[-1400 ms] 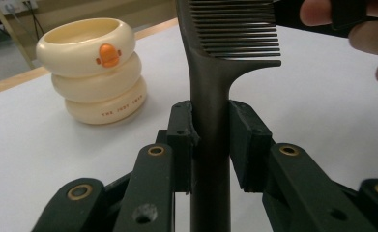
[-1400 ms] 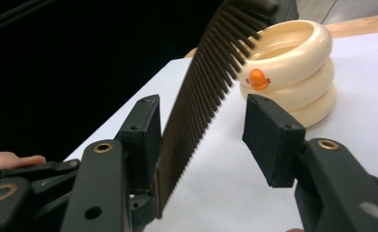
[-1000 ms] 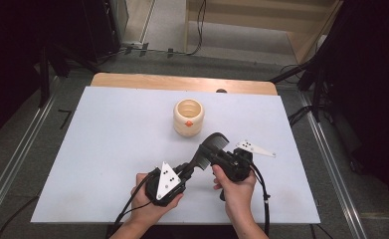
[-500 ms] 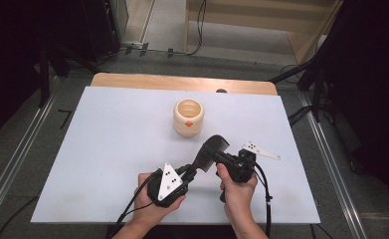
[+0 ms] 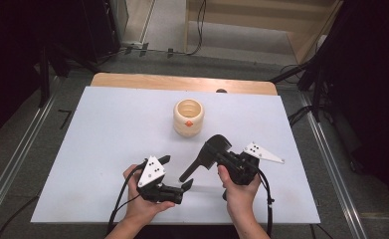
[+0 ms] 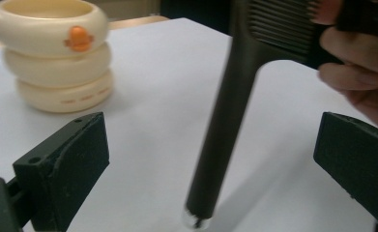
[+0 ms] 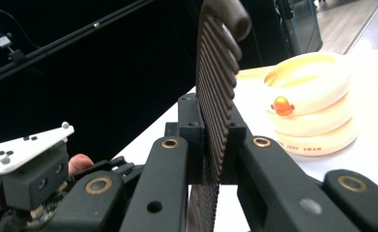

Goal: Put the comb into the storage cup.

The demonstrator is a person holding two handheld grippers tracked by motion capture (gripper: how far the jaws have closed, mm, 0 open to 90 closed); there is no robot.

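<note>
White sheeting covers the bench point(image 5: 107, 149), with a strip of bare wood along its far edge and dark floor and cables beyond; toward the far middle stands a cream container point(image 5: 187, 117) shaped like three stacked rings, with a small orange mark on its side; its mouth is open and the high view shows pale inner wall, but whether anything lies inside I cannot tell.

Near the front edge, the right gripper point(image 5: 221, 154) has its fingers point(image 7: 177, 159) closed tight on the broad ribbed head of a black brush point(image 5: 207, 155); in the right gripper view the ribbed face stands upright, pinched between the two pads; the brush's long handle slopes down and toward the person's left, its tip hovering just above the sheet.

The left gripper point(image 5: 176, 172) has its fingers point(image 6: 65, 169) standing wide apart, having just been opening; in the left gripper view the brush handle passes between them, touching neither pad, with clear space on both sides; its rounded tip sits low in the middle of the gap.

The brush lies between the two grippers, well short of the cream container, which stands apart on the sheet beyond.
</note>
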